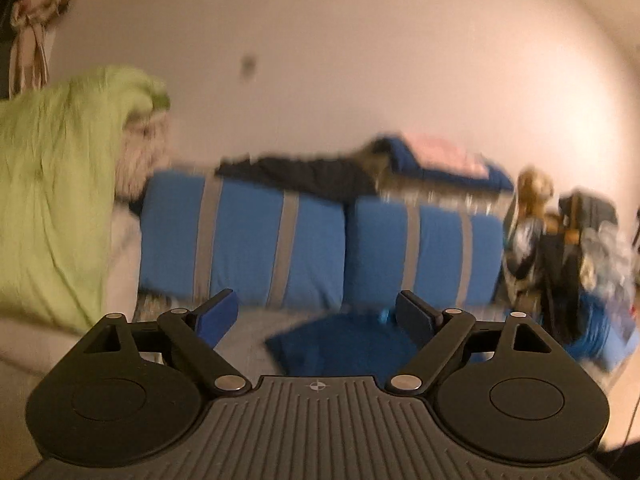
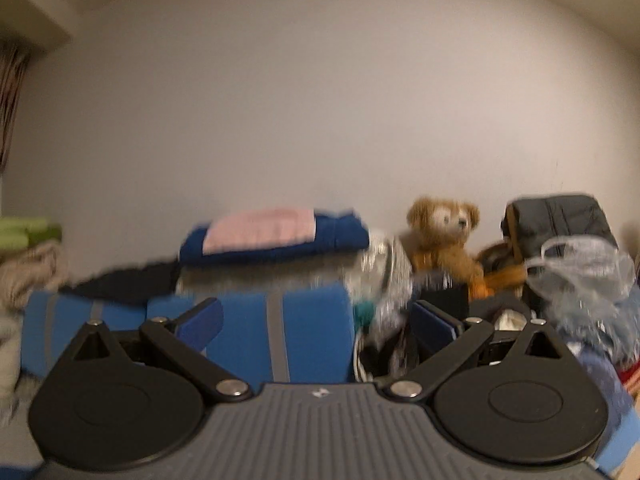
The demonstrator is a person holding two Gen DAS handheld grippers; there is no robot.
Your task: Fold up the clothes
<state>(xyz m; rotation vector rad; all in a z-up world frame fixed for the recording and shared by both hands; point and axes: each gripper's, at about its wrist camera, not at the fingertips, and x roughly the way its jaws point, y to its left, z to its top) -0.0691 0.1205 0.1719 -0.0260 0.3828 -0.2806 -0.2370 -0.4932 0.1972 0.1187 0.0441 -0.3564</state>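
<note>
In the left wrist view my left gripper (image 1: 318, 314) stands open, nothing between its blue pads. Just beyond and below it a dark blue garment (image 1: 340, 344) lies on the grey bed surface. On top of the blue striped cushions (image 1: 280, 248) rest a black garment (image 1: 304, 178) and a folded blue and pink stack (image 1: 440, 156). In the right wrist view my right gripper (image 2: 320, 320) is open and empty, pointing level at the cushions (image 2: 312, 336). The folded blue and pink stack (image 2: 276, 236) and the black garment (image 2: 132, 280) lie above them.
A light green blanket (image 1: 52, 208) is heaped at the left. A teddy bear (image 2: 444, 240), a dark bag (image 2: 560, 220) and a clear plastic bag (image 2: 584, 268) crowd the right side. A bare wall (image 2: 320, 100) stands behind everything.
</note>
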